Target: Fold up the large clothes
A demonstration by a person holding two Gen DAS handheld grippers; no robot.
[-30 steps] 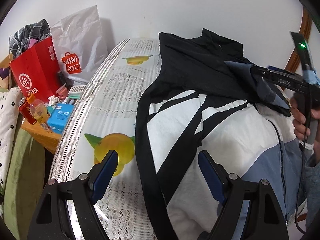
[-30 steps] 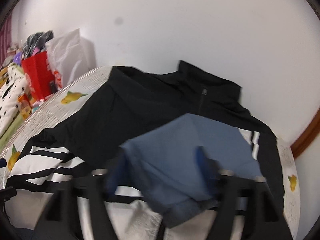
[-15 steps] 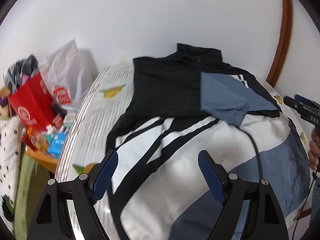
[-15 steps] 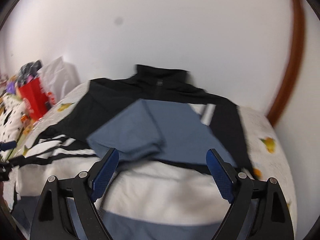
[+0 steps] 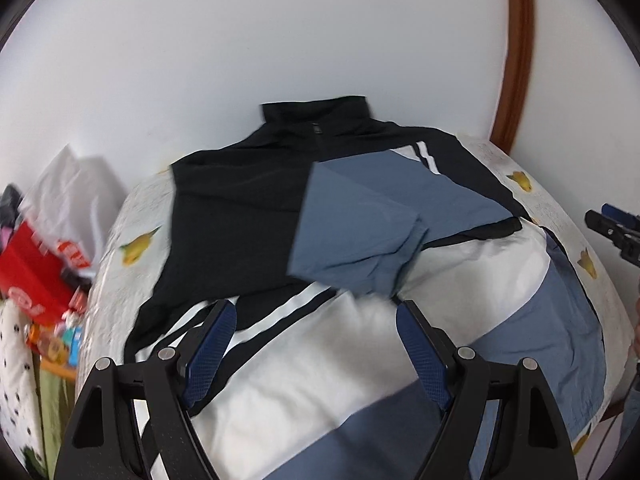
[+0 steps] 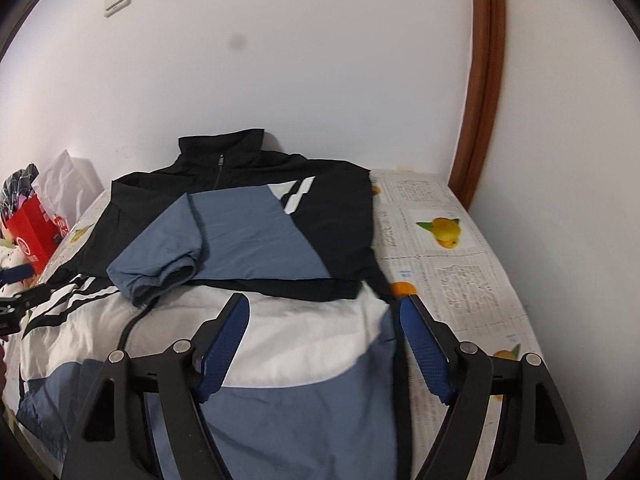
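Note:
A large jacket in black, white and blue lies spread flat on the table, collar toward the wall. Its blue sleeve is folded across the chest, cuff pointing left. My left gripper hovers open above the white part near the jacket's left side, nothing between its fingers. The right gripper hangs over the jacket near its right edge; its jaws are closing and nothing is between them. The folded sleeve lies ahead of it. Each gripper shows at the edge of the other's view: the right gripper, the left gripper.
The table cover carries fruit prints and ends at the white wall. A wooden door frame stands at the back right. Left of the table are a red bag, a white plastic bag and small bottles and boxes.
The right gripper let go of the blue sleeve, which now lies folded over the chest. Both grippers drew back from the jacket and rose, so more of it shows.

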